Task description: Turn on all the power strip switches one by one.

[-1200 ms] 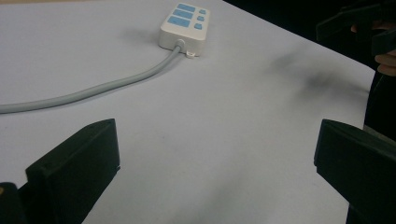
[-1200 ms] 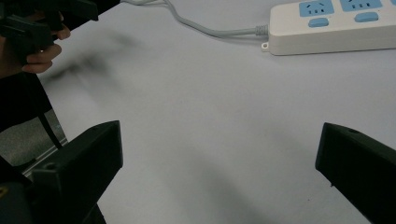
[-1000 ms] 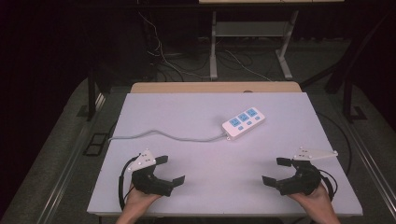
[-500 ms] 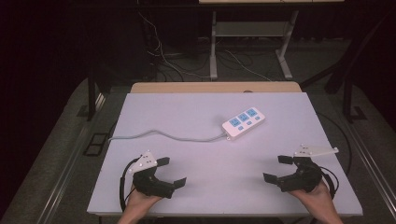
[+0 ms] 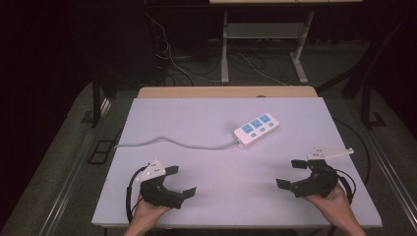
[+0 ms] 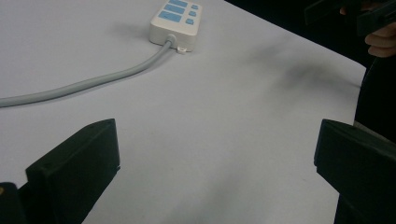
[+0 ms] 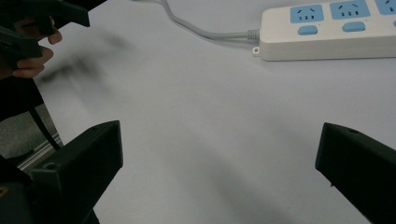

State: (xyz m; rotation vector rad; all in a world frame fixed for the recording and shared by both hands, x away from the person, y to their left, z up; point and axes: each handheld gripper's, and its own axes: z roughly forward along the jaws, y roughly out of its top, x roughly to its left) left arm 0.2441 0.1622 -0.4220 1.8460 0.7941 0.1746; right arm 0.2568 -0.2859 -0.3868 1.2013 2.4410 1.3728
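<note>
I take the white power strip (image 5: 256, 130) as my landmark: it lies on the pale counter (image 5: 196, 123), angled, past the middle toward the far right. It has three blue socket faces along its top and a small blue button beside each, and every socket I can see is bare, with no plug seated in it. Its grey cord (image 5: 172, 143) leaves the strip's near-left end and runs in a loose curve across the counter to the left edge.

My left hand-held gripper (image 5: 178, 181) sits well to the near left of the strip, close to the counter's near edge, held in the left hand (image 5: 147, 214). Its two black jaws stand wide apart with nothing between them; in the left gripper view the strip (image 6: 176, 19) and cord (image 6: 93, 81) lie ahead of them.

My right hand-held gripper (image 5: 291, 173) is to the near right of the strip, well clear of it, in the right hand (image 5: 334, 204). Its jaws are also spread wide and hold nothing. In the right gripper view the strip (image 7: 327, 35) lies ahead, toward the right jaw's side, untouched.
</note>
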